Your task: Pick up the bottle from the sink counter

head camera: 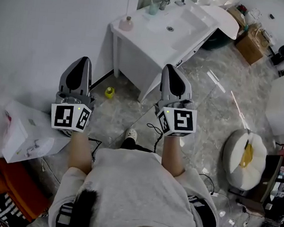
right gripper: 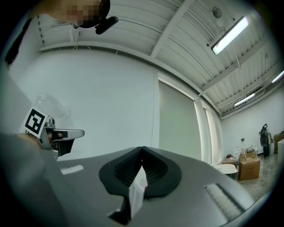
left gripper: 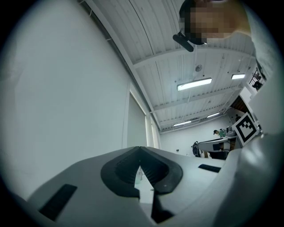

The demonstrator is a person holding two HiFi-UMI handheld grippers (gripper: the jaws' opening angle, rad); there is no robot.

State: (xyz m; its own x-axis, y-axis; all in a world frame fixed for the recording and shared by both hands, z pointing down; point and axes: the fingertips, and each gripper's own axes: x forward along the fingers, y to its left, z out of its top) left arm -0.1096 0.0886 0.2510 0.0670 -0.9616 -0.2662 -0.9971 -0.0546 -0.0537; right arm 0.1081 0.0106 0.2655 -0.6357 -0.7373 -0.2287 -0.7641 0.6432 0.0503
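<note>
Left gripper (head camera: 83, 62) closed; pink bottle (head camera: 126, 23) stands upright.

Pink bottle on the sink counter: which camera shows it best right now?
The head view: the pink bottle stands in plain sight at the sink counter's left corner. Both gripper views tilt up at wall and ceiling, and neither shows the bottle recognisably.

White sink counter (head camera: 139, 39), pink bottle (head camera: 126, 23), pale green bottle (head camera: 153, 8), grey marbled floor (head camera: 212, 110)

No legible text, seemingly; only square coded markers on left cube (head camera: 70, 117) and right cube (head camera: 180, 121).
</note>
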